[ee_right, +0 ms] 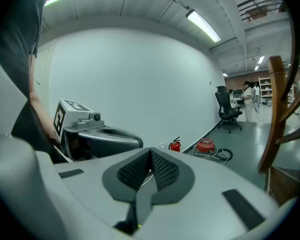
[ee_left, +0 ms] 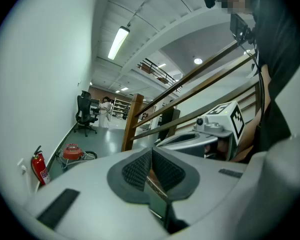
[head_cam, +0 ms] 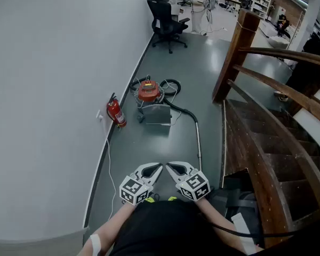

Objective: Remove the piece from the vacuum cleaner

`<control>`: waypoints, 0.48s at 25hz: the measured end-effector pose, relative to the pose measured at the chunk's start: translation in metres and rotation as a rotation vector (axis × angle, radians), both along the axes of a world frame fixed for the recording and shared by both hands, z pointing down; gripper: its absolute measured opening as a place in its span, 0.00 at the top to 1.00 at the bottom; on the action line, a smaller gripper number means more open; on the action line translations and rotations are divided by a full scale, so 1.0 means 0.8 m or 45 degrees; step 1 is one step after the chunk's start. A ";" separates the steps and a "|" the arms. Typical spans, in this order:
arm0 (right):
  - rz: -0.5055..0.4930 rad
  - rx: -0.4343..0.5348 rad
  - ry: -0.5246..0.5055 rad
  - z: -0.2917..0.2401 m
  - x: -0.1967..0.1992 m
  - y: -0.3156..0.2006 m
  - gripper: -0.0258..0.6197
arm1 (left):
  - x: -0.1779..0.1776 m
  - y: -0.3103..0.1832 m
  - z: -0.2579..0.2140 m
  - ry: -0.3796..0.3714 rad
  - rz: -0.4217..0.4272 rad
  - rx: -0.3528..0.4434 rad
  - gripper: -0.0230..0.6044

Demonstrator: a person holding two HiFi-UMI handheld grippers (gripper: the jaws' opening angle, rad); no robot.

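Note:
A red-topped vacuum cleaner point(head_cam: 149, 91) stands on the grey floor by the wall, far ahead of me. Its black hose runs to a grey metal wand point(head_cam: 198, 135) that lies along the floor toward me. The vacuum cleaner point(ee_left: 71, 151) shows small at the lower left of the left gripper view, and the same vacuum cleaner point(ee_right: 205, 146) sits right of centre in the right gripper view. My left gripper point(head_cam: 159, 167) and right gripper point(head_cam: 169, 166) are held side by side close to my body, both shut with nothing between the jaws.
A red fire extinguisher point(head_cam: 116, 112) stands against the white wall left of the vacuum. A wooden staircase with a curved handrail point(head_cam: 277, 84) fills the right side. A black office chair point(head_cam: 165, 23) and shelving sit far down the corridor, where a person stands.

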State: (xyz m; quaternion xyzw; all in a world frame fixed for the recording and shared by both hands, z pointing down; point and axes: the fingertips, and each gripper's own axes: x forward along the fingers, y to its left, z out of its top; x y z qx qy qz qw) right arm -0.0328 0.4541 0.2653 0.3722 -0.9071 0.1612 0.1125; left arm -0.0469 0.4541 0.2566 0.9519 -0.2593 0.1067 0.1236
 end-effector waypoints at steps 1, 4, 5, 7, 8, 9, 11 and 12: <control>-0.002 0.001 0.000 0.000 0.000 -0.001 0.94 | 0.000 0.000 0.001 0.000 0.001 -0.002 0.93; -0.006 0.002 0.002 0.001 -0.001 -0.002 0.94 | 0.002 0.000 0.003 -0.004 0.005 -0.006 0.93; -0.009 0.002 0.003 0.001 -0.001 -0.002 0.94 | 0.002 0.000 0.004 -0.005 0.005 -0.007 0.93; -0.014 0.000 0.002 0.001 -0.001 -0.001 0.94 | 0.003 0.001 0.004 -0.006 0.002 -0.011 0.93; -0.016 -0.002 0.000 0.001 -0.001 0.000 0.94 | 0.003 0.001 0.004 -0.007 0.001 -0.012 0.93; -0.017 -0.003 -0.003 0.001 0.000 0.000 0.94 | 0.004 0.002 0.004 -0.010 0.001 -0.012 0.93; -0.019 -0.006 -0.015 0.000 0.001 0.002 0.94 | 0.006 0.005 0.004 -0.017 0.000 -0.010 0.93; -0.019 -0.009 -0.023 0.000 0.002 0.003 0.94 | 0.007 0.006 0.004 -0.018 -0.002 -0.009 0.93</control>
